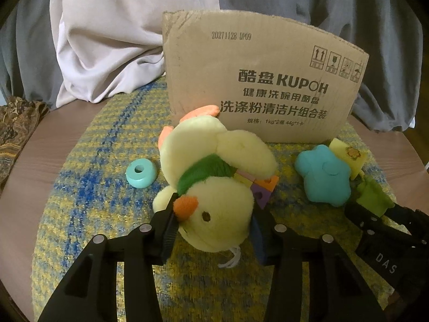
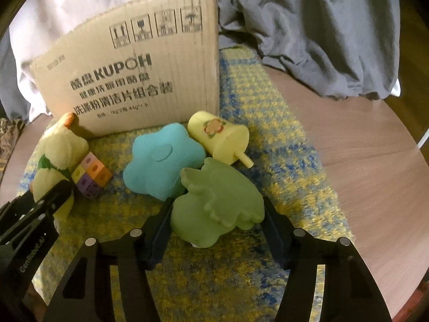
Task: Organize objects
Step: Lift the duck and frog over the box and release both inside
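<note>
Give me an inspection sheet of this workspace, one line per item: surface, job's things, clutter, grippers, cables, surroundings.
Surface: wooden table with a yellow and blue woven mat on it.
Job's things: yellow plush duck, teal ring, teal star toy, green toy, yellow toy cup lying on its side, coloured block cube, cardboard box standing behind them.
Clutter: nothing seen.
Grippers: left gripper closed on the duck's head; right gripper around the green toy, contact unclear.
Cables: nothing clearly seen.
Surroundings: pale cloth and grey cloth draped behind the table, patterned fabric at the left edge.
</note>
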Demonstrator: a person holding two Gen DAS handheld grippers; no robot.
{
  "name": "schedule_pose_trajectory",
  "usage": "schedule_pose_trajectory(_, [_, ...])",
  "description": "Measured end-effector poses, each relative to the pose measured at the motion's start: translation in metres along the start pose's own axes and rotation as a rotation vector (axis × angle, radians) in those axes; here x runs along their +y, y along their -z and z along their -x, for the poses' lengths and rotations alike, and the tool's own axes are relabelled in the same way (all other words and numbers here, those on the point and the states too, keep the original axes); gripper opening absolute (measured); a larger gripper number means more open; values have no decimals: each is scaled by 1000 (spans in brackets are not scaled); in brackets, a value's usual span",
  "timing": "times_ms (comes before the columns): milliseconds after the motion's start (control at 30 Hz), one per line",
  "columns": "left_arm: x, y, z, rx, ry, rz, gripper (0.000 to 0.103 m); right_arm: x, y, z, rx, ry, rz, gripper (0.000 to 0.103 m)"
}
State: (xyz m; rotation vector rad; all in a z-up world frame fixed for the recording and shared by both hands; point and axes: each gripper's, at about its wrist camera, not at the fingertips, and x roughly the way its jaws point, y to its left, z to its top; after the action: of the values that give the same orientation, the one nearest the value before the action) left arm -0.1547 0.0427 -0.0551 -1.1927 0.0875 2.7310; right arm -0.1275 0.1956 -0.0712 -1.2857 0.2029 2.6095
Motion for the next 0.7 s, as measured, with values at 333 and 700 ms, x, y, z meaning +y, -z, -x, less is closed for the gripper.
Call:
schedule_pose_trajectory(333, [0,-11,29,-70,-4,-6,45,0,-9,26,-62,-16,3,62])
schedule_pose_trajectory(700, [-3,-25,62,-149,-11,-20,45,6,-21,56,-142,-22,19,62])
